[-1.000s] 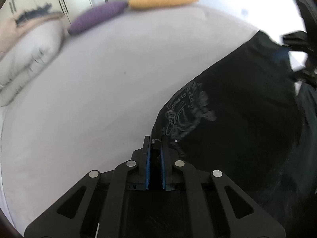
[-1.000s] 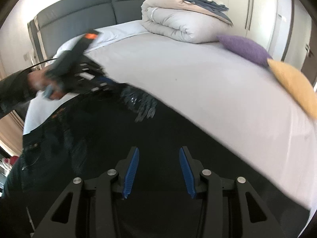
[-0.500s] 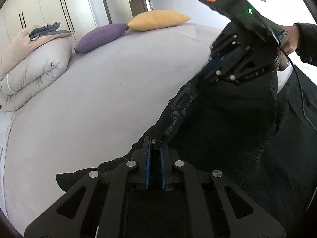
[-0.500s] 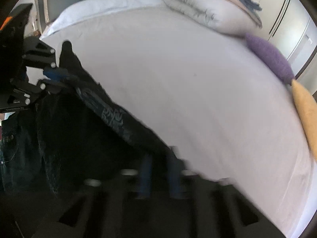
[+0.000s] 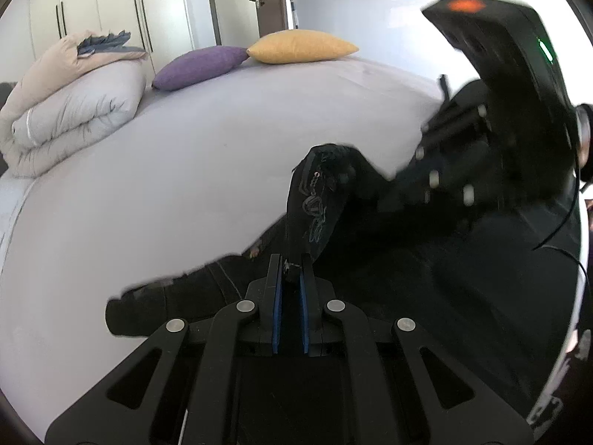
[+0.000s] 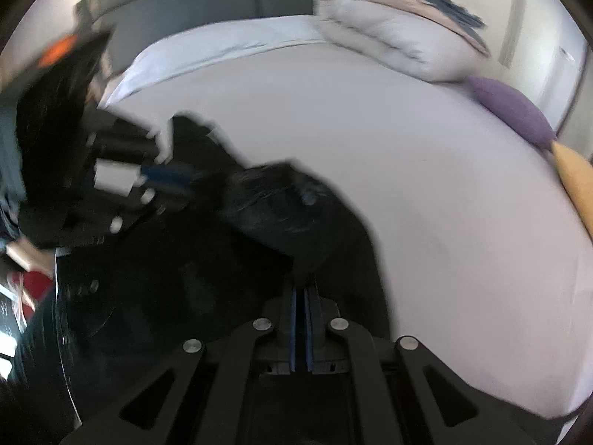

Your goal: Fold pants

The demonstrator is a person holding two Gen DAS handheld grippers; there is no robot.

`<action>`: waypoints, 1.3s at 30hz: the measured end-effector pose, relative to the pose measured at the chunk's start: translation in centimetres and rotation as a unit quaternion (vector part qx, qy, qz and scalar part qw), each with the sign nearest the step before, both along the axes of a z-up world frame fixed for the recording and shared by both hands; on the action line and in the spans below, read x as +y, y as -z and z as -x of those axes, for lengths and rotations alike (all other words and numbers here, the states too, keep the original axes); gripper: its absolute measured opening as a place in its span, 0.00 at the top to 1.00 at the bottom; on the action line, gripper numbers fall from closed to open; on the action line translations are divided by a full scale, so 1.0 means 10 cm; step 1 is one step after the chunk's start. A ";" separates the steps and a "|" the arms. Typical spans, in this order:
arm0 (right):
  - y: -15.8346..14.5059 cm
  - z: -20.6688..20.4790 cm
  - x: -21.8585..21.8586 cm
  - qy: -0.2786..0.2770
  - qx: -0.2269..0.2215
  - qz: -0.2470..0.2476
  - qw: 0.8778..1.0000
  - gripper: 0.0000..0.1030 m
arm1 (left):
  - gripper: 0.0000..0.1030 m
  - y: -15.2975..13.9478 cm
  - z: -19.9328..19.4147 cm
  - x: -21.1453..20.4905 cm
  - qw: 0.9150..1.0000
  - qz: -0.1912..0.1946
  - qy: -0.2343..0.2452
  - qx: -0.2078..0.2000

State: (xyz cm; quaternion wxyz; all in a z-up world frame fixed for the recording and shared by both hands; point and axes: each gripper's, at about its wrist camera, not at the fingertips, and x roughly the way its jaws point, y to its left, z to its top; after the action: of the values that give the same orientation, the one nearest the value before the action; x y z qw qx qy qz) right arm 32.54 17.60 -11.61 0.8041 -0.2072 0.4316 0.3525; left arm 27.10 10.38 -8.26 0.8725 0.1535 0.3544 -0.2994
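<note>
Closing right gripper [image 6: 301, 296] pinched pants [image 6: 289, 207] edge; left gripper [image 5: 289, 278] clamped on same hem; fabric lifted off bed [image 5: 185, 170], ready for folding over.

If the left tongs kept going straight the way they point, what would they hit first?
Most likely the raised fold of the pants that the left tongs already pinch, directly ahead; beyond it lies the bed, though depth is unclear.
</note>
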 end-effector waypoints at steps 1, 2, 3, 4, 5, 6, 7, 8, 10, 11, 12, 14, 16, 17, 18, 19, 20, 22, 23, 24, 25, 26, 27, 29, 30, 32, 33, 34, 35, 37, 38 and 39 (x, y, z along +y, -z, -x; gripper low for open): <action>0.07 0.12 0.05 -0.003 0.000 0.007 1.000 0.95 | 0.93 0.02 0.11 0.02 1.000 -0.005 0.000 0.002; 0.11 0.21 0.09 -0.006 0.000 0.012 1.000 0.95 | 0.93 0.04 0.24 0.04 1.000 -0.010 0.000 0.005; 0.16 0.34 0.12 -0.013 -0.007 0.025 1.000 0.95 | 0.93 0.06 0.33 0.05 1.000 -0.011 0.002 0.008; 0.18 0.49 0.13 -0.021 -0.023 0.043 0.999 0.95 | 0.93 0.08 0.46 0.08 1.000 -0.012 0.004 0.012; 0.18 0.65 0.15 -0.029 -0.037 0.057 0.997 0.95 | 0.93 0.11 0.60 0.11 1.000 -0.014 0.008 0.016; 0.20 0.82 0.17 -0.041 -0.055 0.077 0.995 0.95 | 0.93 0.13 0.72 0.14 1.000 -0.015 0.011 0.018; 0.23 1.05 0.19 -0.060 -0.085 0.113 0.988 0.95 | 0.93 0.16 0.85 0.19 1.000 -0.018 0.014 0.021; 0.27 1.23 0.21 -0.076 -0.106 0.142 0.981 0.95 | 0.93 0.20 0.96 0.22 0.999 -0.022 0.016 0.025; 0.39 1.61 0.26 -0.113 -0.144 0.202 0.962 0.95 | 0.93 0.29 1.22 0.29 0.999 -0.032 0.025 0.028; 0.46 1.81 0.29 -0.127 -0.158 0.227 0.953 0.96 | 0.93 0.33 1.36 0.31 0.998 -0.040 0.037 0.029; 0.53 2.00 0.31 -0.145 -0.168 0.244 0.944 0.96 | 0.93 0.38 1.47 0.30 0.997 -0.050 0.044 0.028; 0.61 2.25 0.36 -0.164 -0.177 0.262 0.934 0.96 | 0.93 0.49 1.70 0.28 0.995 -0.079 0.059 0.026; 0.67 2.44 0.38 -0.170 -0.181 0.269 0.930 0.96 | 0.93 0.58 1.90 0.28 0.992 -0.100 0.070 0.026; 0.68 2.47 0.39 -0.170 -0.185 0.273 0.929 0.96 | 0.93 0.59 1.96 0.30 0.992 -0.099 0.072 0.028; 0.69 2.51 0.41 -0.170 -0.191 0.278 0.926 0.96 | 0.93 0.58 2.01 0.33 0.993 -0.092 0.072 0.029; 0.68 2.56 0.42 -0.171 -0.196 0.280 0.924 0.96 | 0.93 0.57 2.05 0.35 0.993 -0.088 0.072 0.030; 0.67 2.60 0.43 -0.171 -0.198 0.280 0.923 0.96 | 0.93 0.55 2.11 0.37 0.993 -0.088 0.073 0.029; 0.67 2.69 0.44 -0.175 -0.204 0.287 0.919 0.96 | 0.93 0.54 2.19 0.38 0.992 -0.091 0.079 0.027; 0.67 2.75 0.45 -0.177 -0.207 0.291 0.917 0.96 | 0.93 0.53 2.20 0.37 0.992 -0.094 0.084 0.025; 0.67 2.83 0.49 -0.180 -0.210 0.295 0.914 0.96 | 0.93 0.54 2.26 0.36 0.991 -0.100 0.090 0.023; 0.66 2.89 0.51 -0.181 -0.211 0.298 0.913 0.96 | 0.93 0.53 2.24 0.35 0.990 -0.104 0.093 0.022; 0.67 2.93 0.54 -0.182 -0.210 0.300 0.913 0.96 | 0.93 0.53 2.29 0.33 0.989 -0.107 0.095 0.021; 0.68 2.95 0.56 -0.182 -0.211 0.301 0.912 0.96 | 0.93 0.54 2.31 0.32 0.989 -0.107 0.097 0.021; 0.69 2.98 0.57 -0.181 -0.211 0.304 0.911 0.96 | 0.93 0.55 2.34 0.32 0.989 -0.107 0.098 0.022; 0.70 2.99 0.58 -0.181 -0.211 0.305 0.911 0.96 | 0.93 0.56 2.34 0.32 0.989 -0.108 0.099 0.022; 0.70 3.08 0.61 -0.180 -0.210 0.305 0.911 0.96 | 0.93 0.59 2.40 0.31 0.989 -0.110 0.098 0.021; 0.71 3.06 0.61 -0.180 -0.211 0.305 0.911 0.96 | 0.93 0.60 2.39 0.31 0.989 -0.110 0.096 0.022; 0.72 3.05 0.62 -0.181 -0.213 0.307 0.910 0.96 | 0.93 0.60 2.33 0.31 0.989 -0.108 0.095 0.023; 0.72 3.06 0.63 -0.181 -0.215 0.309 0.909 0.96 | 0.93 0.59 2.32 0.29 0.990 -0.107 0.092 0.022; 0.73 3.05 0.66 -0.178 -0.217 0.310 0.908 0.96 | 0.93 0.59 2.34 0.32 0.990 -0.106 0.089 0.021; 0.73 3.06 0.66 -0.176 -0.217 0.310 0.909 0.96 | 0.93 0.58 2.35 0.31 0.990 -0.106 0.088 0.021; 0.73 3.08 0.66 -0.176 -0.218 0.311 0.908 0.96 | 0.93 0.58 2.36 0.30 0.990 -0.107 0.088 0.020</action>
State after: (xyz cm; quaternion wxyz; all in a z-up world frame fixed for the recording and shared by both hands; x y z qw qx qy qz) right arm 1.71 24.19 -18.90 0.6980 -0.5912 0.2894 0.2822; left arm 3.50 13.40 -14.10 0.8140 0.2700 0.3873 -0.3384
